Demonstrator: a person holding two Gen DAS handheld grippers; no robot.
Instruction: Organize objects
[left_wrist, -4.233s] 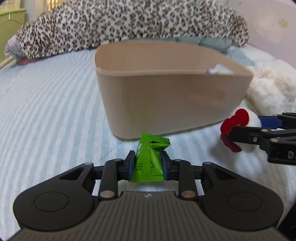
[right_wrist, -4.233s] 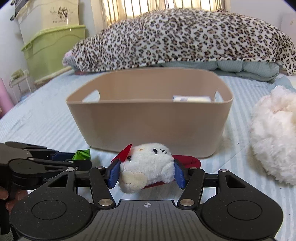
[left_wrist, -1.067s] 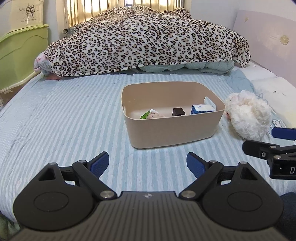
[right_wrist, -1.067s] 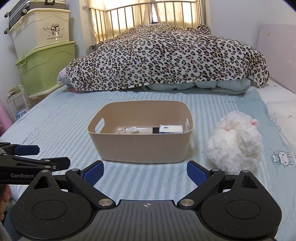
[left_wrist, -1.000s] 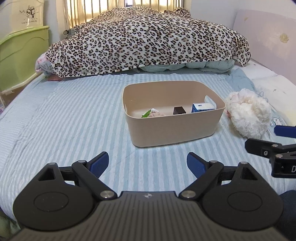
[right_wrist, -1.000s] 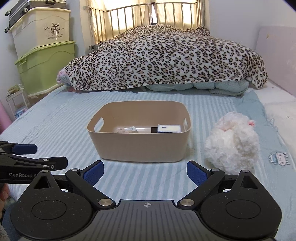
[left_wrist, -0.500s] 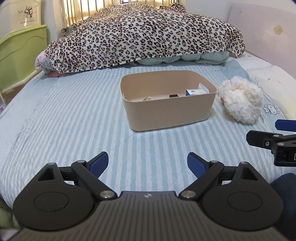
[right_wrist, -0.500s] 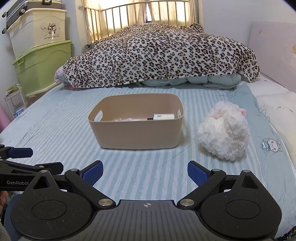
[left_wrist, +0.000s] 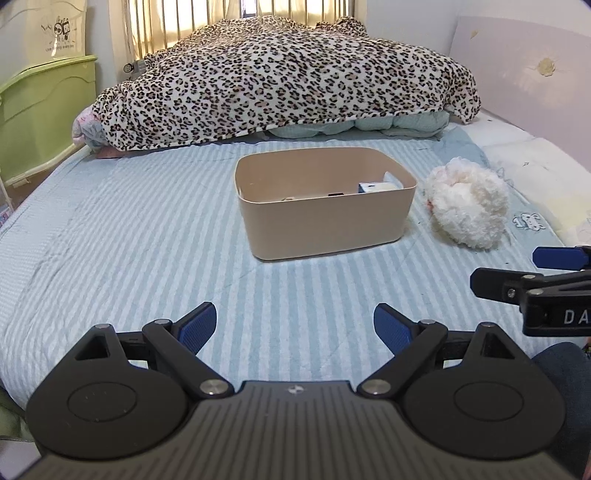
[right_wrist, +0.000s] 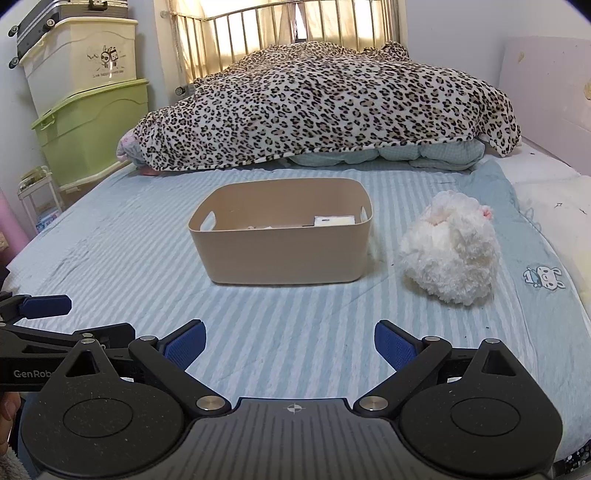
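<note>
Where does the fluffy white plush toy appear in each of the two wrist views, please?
Left wrist view: the fluffy white plush toy lies right of centre on the striped bedsheet, just right of the beige bin.
Right wrist view: the toy again sits right of centre, beside the bin.
Shared landmark: the beige bin, left of the toy in both.

Both grippers same build: matte black, ribbed grey housing with a small crosshair mark, two round black discs each side, silver pivot screws on the linkage arms. Left gripper (left_wrist: 294, 326) and right gripper (right_wrist: 290, 343) both have blue ribbed pads on the fingers (left_wrist: 196, 325). White lettering on the sides: "GenRob" on left, "DA" on right. Bit of skin at left edge of right view.
</note>
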